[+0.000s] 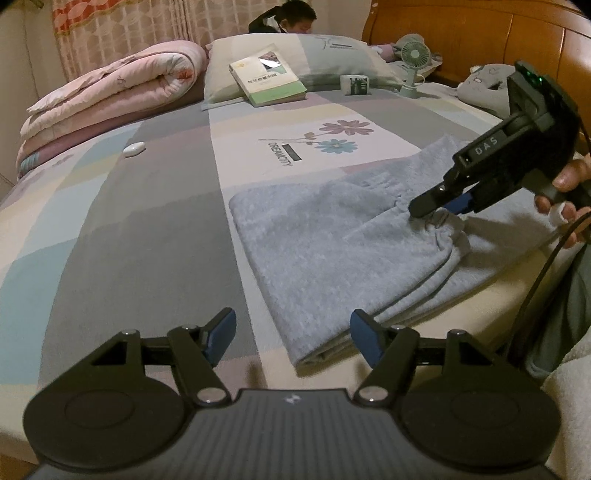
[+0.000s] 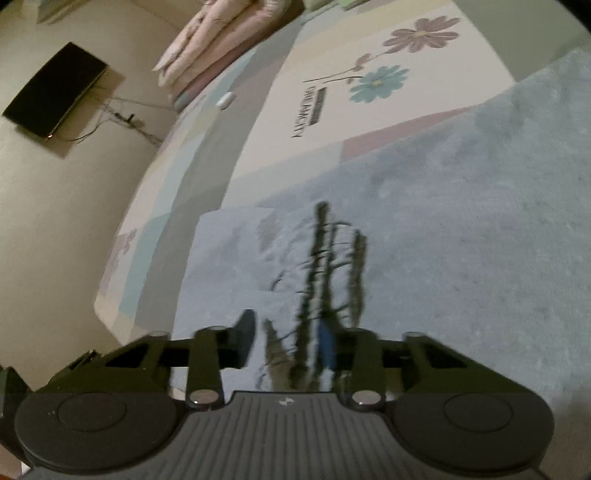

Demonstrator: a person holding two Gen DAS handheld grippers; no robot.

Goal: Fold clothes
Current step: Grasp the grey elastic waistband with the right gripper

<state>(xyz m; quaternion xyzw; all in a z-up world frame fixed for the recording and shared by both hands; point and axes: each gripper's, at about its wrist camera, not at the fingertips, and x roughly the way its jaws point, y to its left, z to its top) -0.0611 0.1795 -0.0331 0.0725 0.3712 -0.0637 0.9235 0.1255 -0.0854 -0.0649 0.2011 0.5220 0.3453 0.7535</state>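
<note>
A light blue fleece garment [image 1: 314,236] lies folded flat on the patchwork bed sheet [image 1: 147,221], with a layered edge toward me. My left gripper [image 1: 291,321] hangs open just above the garment's near corner with nothing between its blue pads. In the left wrist view my right gripper [image 1: 424,212], held by a hand [image 1: 565,199], has its fingertips shut on a gathered bunch of the garment's right part. The right wrist view is smeared; there the right gripper [image 2: 288,339] sits low over the blue garment [image 2: 443,229] with puckered cloth between its fingers.
A rolled pink quilt [image 1: 110,96] lies at the far left. A pillow [image 1: 314,55] bears a book [image 1: 267,79]; a small fan [image 1: 413,59] and a cup [image 1: 354,85] stand beside it. A white remote [image 1: 133,148] lies on the sheet. A wooden headboard [image 1: 461,33] and a person [image 1: 288,18] are behind. A screen [image 2: 55,92] hangs on the wall.
</note>
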